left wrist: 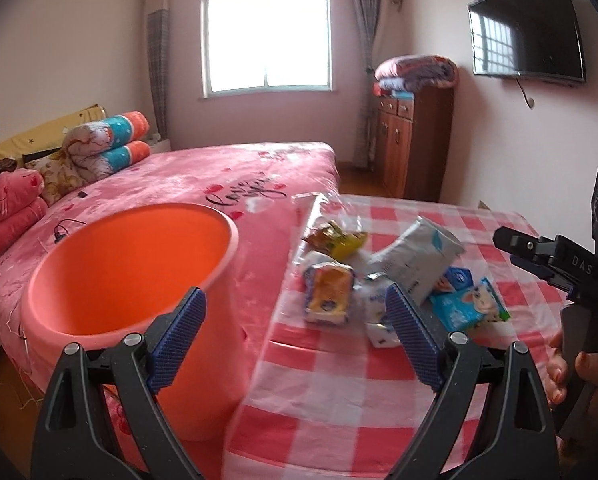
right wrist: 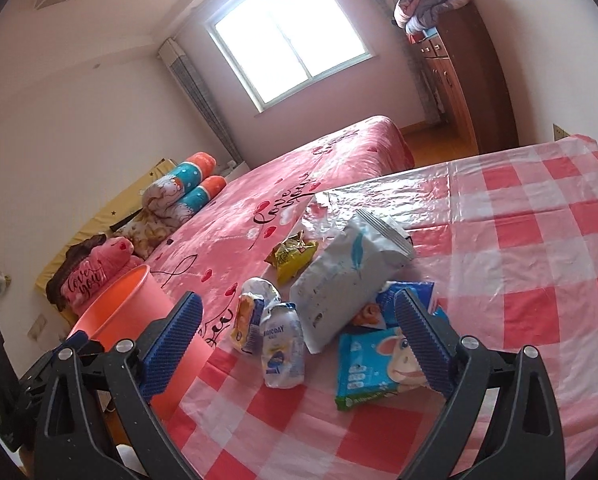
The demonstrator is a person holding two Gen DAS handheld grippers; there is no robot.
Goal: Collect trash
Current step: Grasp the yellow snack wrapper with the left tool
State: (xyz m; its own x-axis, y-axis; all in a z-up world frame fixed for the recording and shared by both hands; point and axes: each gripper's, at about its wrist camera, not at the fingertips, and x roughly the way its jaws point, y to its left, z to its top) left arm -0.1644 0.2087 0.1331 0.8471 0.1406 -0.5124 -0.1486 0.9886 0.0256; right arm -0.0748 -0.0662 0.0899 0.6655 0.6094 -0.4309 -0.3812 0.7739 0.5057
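Bedroom light from a bright window falls on a pink bed and, drawn up against it, a bench (right wrist: 539,248) under a red-and-white checked plastic cover. On the bench's near left part lies a loose heap of wrappers, the trash to be collected: a tall grey-white pouch (right wrist: 351,276), a yellow snack wrapper (right wrist: 293,256) behind it, two small crumpled packets (right wrist: 281,344) in front, and a flat blue wipes pack (right wrist: 379,364) at the lower right of the heap. An orange bin (left wrist: 111,268) stands off the bench's left edge, beside the bed, its mouth open upward.

In the right wrist view the right tongs (right wrist: 299,344) stand wide apart and empty, the heap directly ahead between the two blue pads; the right pad overlaps the wipes pack in the picture, though contact cannot be told. The grey-white pouch's long axis runs from lower left to upper right, slanting across the line of the fingers.

In the left wrist view the left tongs (left wrist: 299,340) are also apart and empty, aimed at the gap between bin and heap; the wrappers sit toward their right pad. The right-hand tool, with the fingers of the hand (left wrist: 567,364) holding it, shows at that frame's right edge.

By my reading the right tongs are nearer the heap, the left nearer the bin
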